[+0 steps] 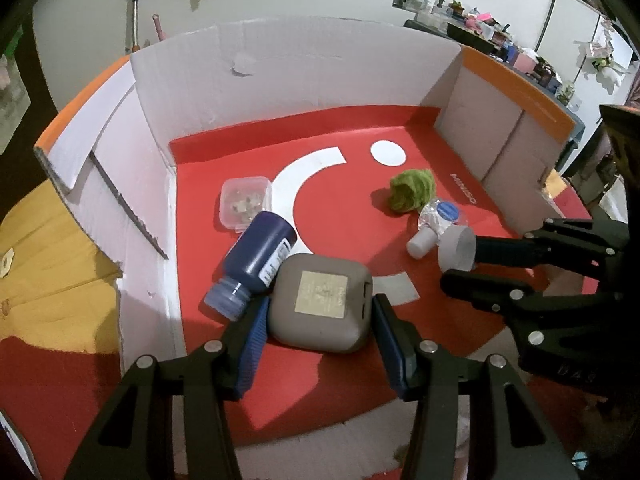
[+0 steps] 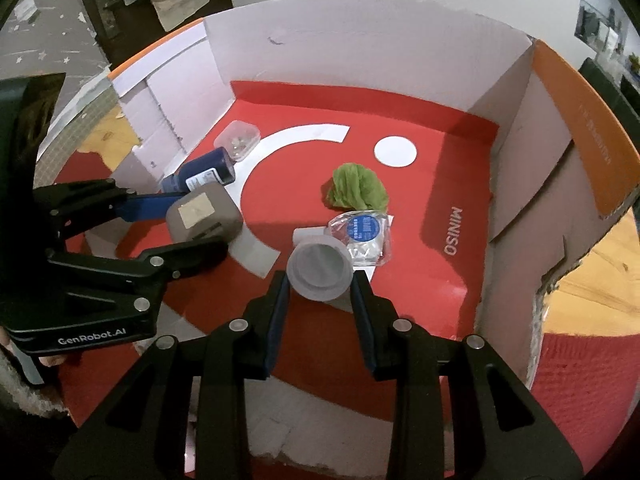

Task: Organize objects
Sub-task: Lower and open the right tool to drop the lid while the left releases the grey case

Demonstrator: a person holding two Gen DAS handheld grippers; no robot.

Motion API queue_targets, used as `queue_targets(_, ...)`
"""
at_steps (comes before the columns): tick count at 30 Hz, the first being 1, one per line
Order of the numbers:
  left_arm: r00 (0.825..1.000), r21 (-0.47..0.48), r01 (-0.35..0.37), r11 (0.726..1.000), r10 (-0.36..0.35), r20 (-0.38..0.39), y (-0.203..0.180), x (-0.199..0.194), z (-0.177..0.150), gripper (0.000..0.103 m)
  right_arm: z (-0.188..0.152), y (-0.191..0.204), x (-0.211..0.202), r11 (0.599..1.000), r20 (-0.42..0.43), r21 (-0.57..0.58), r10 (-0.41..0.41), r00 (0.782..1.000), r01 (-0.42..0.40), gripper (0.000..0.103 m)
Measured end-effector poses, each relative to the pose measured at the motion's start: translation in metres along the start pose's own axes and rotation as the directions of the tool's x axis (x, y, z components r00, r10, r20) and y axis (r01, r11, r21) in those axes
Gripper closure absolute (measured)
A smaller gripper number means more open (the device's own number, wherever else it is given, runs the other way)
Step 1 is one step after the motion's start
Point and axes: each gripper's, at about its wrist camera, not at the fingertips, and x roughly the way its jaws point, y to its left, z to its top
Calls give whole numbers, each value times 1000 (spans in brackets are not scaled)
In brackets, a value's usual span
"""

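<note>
Inside the cardboard box (image 1: pixel 280 72) (image 2: pixel 360 40) with a red floor, my left gripper (image 1: pixel 320 306) (image 2: pixel 202 226) is shut on a grey rounded square case (image 1: pixel 320 320) (image 2: pixel 204 216), low over the floor near the left wall. My right gripper (image 2: pixel 320 280) (image 1: pixel 460 262) is shut on a pale grey cup (image 2: pixel 320 270) (image 1: pixel 456 246), held on its side to the right of the case. A dark blue bottle (image 1: pixel 256 264) (image 2: pixel 204 172) lies on its side against the case. Whether the case touches the floor I cannot tell.
A small clear tub (image 1: pixel 244 202) (image 2: pixel 238 140) sits by the left wall. A green cloth (image 1: pixel 412 190) (image 2: pixel 358 186), a clear packet with a blue label (image 1: pixel 442 216) (image 2: pixel 364 232) and a small white cylinder (image 1: pixel 420 244) lie mid-floor. Tall white walls surround three sides.
</note>
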Motion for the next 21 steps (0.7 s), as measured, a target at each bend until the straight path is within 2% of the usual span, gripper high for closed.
queue_targets(9, 1000, -6, -11, 1000, 11, 12, 1, 4, 4, 49, 2, -8, -1, 999, 10, 13, -36, 999, 36, 73)
queue_targets(21, 1000, -4, -15, 1000, 15, 15, -1, 5, 3, 49, -1, -5, -2, 999, 8, 12, -39, 999, 38, 73)
